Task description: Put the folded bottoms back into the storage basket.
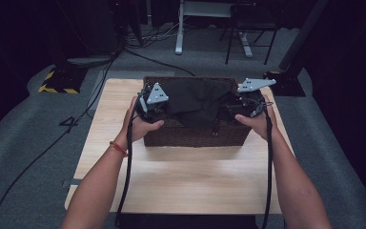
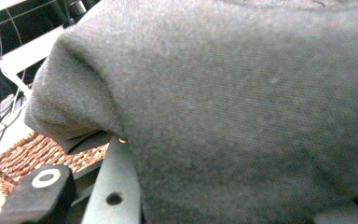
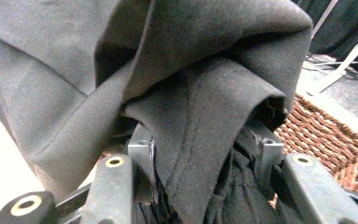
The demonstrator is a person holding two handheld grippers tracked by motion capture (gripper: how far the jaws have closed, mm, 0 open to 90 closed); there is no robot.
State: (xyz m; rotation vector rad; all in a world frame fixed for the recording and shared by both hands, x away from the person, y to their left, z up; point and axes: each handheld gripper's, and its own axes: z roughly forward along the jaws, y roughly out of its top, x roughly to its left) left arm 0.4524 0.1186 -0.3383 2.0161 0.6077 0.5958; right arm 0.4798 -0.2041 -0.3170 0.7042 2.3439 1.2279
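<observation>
Holding the dark cloth point(image 1: 198, 100) over the wicker basket point(image 1: 195, 136) on the worktop point(image 1: 181, 176), I have my left gripper point(image 1: 153, 102) and right gripper point(image 1: 248, 102) jaws clamped on its opposite edges.

The high view looked forward and down over the table point(image 1: 181, 176), while both gripper views sat pressed close against the dark cloth point(image 1: 195, 102), each catching the wicker basket point(image 1: 195, 136) the high view also held.
</observation>
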